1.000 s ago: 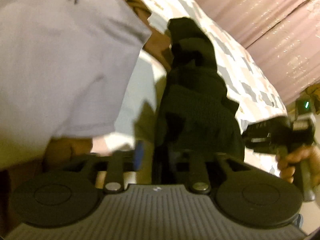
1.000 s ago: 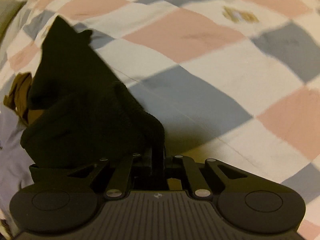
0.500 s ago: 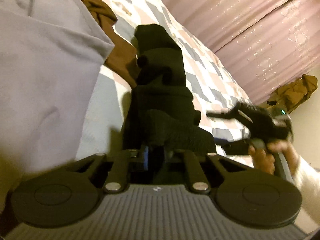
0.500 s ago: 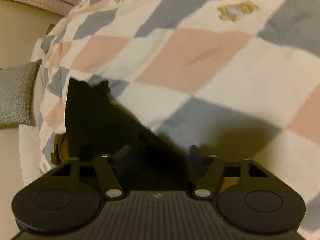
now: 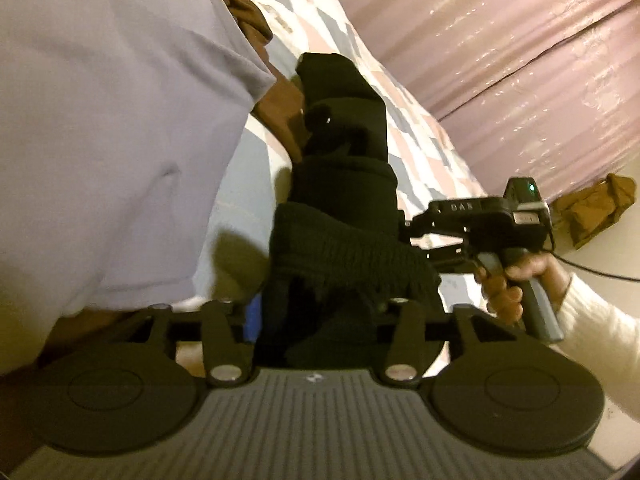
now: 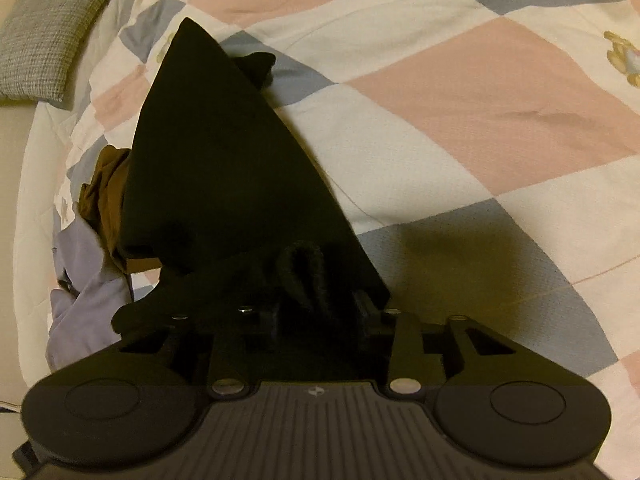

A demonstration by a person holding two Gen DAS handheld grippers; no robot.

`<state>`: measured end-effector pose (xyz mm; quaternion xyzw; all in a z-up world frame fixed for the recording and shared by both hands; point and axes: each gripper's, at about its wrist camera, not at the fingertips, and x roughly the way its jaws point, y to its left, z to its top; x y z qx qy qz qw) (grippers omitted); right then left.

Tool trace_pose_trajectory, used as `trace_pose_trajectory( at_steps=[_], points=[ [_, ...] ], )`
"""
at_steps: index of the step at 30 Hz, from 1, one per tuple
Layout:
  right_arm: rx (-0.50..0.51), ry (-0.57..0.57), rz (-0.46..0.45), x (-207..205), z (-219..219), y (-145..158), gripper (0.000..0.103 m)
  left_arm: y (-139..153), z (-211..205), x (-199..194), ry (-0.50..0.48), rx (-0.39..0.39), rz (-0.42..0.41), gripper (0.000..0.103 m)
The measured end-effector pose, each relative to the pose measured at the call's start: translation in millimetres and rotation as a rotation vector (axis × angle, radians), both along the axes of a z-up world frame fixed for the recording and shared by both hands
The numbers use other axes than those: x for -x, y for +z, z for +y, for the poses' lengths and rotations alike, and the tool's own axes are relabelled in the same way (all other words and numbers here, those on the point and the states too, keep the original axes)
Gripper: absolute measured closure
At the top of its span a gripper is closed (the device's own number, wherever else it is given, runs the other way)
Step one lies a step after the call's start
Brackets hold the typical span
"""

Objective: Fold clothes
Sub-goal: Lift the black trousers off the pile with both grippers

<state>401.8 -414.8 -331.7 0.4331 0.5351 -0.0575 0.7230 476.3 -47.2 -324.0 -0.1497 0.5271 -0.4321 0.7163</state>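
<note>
Both claws, left (image 5: 320, 304) and right (image 6: 316, 304), look clamped on a black garment (image 6: 224, 168) hanging stretched above the quilt (image 6: 460, 92). Folding it well likely needs even tension and matched edges over the quilt

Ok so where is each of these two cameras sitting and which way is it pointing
Left wrist: on the left gripper, looking along its fingers over the black garment toward pink curtains; the person's right hand with the right gripper shows.
Right wrist: on the right gripper, looking down across the checked quilt toward a grey cushion; no hand shows.
Shared: the black garment, lavender cloth and brown cloth.
</note>
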Motion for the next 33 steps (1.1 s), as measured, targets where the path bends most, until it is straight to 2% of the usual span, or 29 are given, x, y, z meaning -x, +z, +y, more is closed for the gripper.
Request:
trace_pose_trajectory(
  at_steps=[1,2,3,4,5,7,9,11,18,22,25,30,33],
  points=[
    [0.011,0.007,0.007,1.3,1.2,0.8,0.064,-3.6,-3.7,-1.6,-0.007,-0.005,0.003,0.057],
    [0.021,0.014,0.015,2.0,2.6,0.7,0.069,-7.2,-7.3,-3.2,-0.015,-0.009,0.007,0.06],
    [0.031,0.008,0.012,6.1,3.3,3.8,0.082,-8.6,-10.9,-3.1,-0.026,-0.015,0.009,0.073],
    [0.043,-0.01,0.0,14.4,3.1,11.3,0.088,-1.2,-14.6,3.2,-0.037,-0.037,-0.034,0.097],
    [0.056,-0.028,-0.012,22.8,3.0,18.8,0.092,6.1,-18.2,9.5,-0.047,-0.06,-0.077,0.099],
    [0.08,-0.065,-0.035,39.4,2.6,33.7,0.093,20.8,-25.5,22.1,-0.068,-0.106,-0.163,0.1],
    [0.105,-0.101,-0.059,56.0,2.3,48.7,0.093,49.5,-16.1,48.8,-0.04,-0.11,-0.224,0.101],
    [0.1,-0.167,-0.117,85.5,-1.0,76.3,0.093,78.2,-6.7,75.5,-0.011,-0.115,-0.284,0.101],
    [0.037,-0.348,-0.401,234.9,-4.2,208.2,0.093,214.1,37.9,217.4,0.124,0.005,-0.483,0.101],
    [0.067,-0.332,-0.556,303.8,-2.6,291.2,0.093,294.0,58.5,303.9,0.193,0.088,-0.61,0.101],
    [0.113,-0.285,-0.686,338.9,0.5,357.6,0.093,324.3,64.8,321.1,0.217,0.113,-0.663,0.101],
    [0.226,-0.175,-0.842,359.5,20.6,462.6,0.093,374.7,75.2,349.9,0.256,0.155,-0.749,0.101],
    [0.25,-0.133,-0.806,326.6,31.3,489.7,0.093,405.0,81.5,367.2,0.279,0.181,-0.801,0.101]
  ],
)
